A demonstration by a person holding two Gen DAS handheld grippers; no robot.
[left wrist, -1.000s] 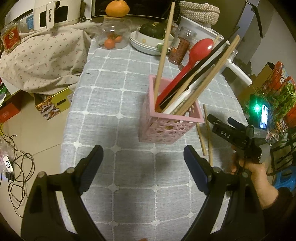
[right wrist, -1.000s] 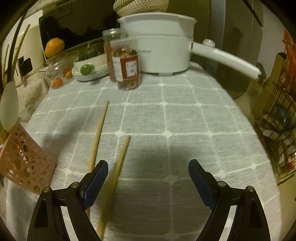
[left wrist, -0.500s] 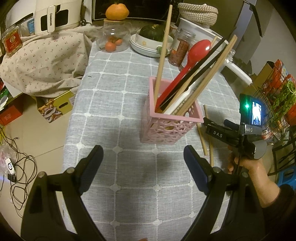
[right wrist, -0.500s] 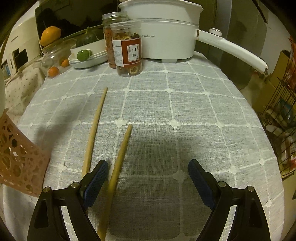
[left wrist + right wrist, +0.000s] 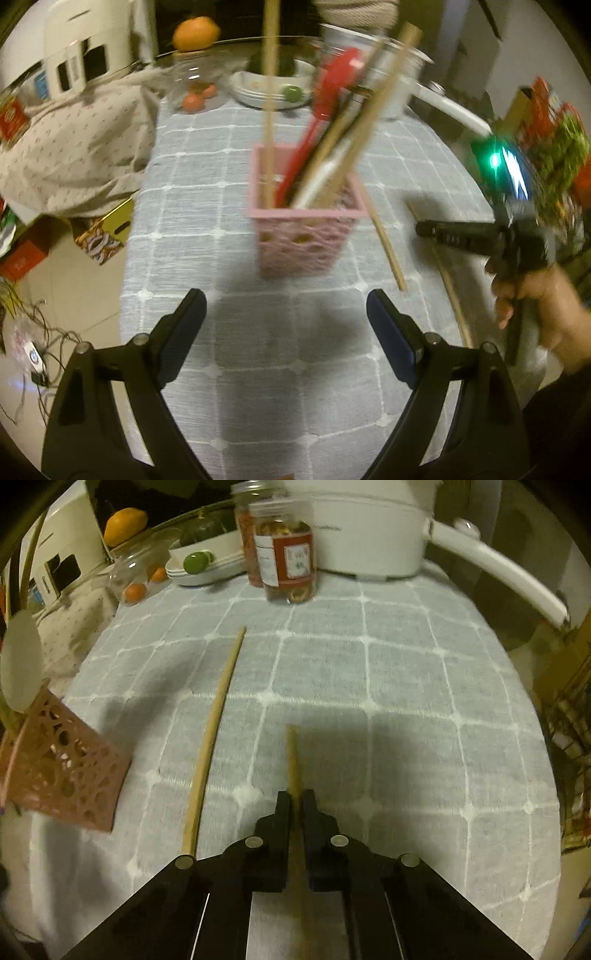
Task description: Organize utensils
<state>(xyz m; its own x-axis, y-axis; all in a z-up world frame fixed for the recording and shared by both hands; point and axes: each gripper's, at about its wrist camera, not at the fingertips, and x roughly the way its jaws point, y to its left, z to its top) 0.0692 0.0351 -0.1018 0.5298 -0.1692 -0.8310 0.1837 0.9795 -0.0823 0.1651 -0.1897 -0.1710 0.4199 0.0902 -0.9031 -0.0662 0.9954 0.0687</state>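
Utensils are the subject: most already stand in the pink holder point(image 5: 308, 236), which sits on the worktop point(image 5: 424, 701) under a grey checked cloth. The holder carries a red spoon point(image 5: 328, 99) and several wooden and dark sticks, all leaning toward its far right corner.

Two wooden chopsticks remain outside the holder, to its right. The longer-showing one, the loose chopstick point(image 5: 214, 731), lies flat on the cloth just beside the holder, untouched. The gripped chopstick point(image 5: 293, 760) runs straight forward between the closed fingers of the right hand-held gripper point(image 5: 294, 799), held along its length, not across it. Whether its far tip has left the cloth cannot be told.

The left hand-held gripper point(image 5: 286, 314) hovers wide, holding nothing, in front of the holder and apart from it.

Assessment of the step in hand: carrying the gripped chopstick to the holder. A lengthwise hold gives little control over tilt, so the stick should be lifted level, then tipped down slowly over the holder's open near side, away from the leaning bundle. The left hand-held gripper could steady the light holder against tipping.
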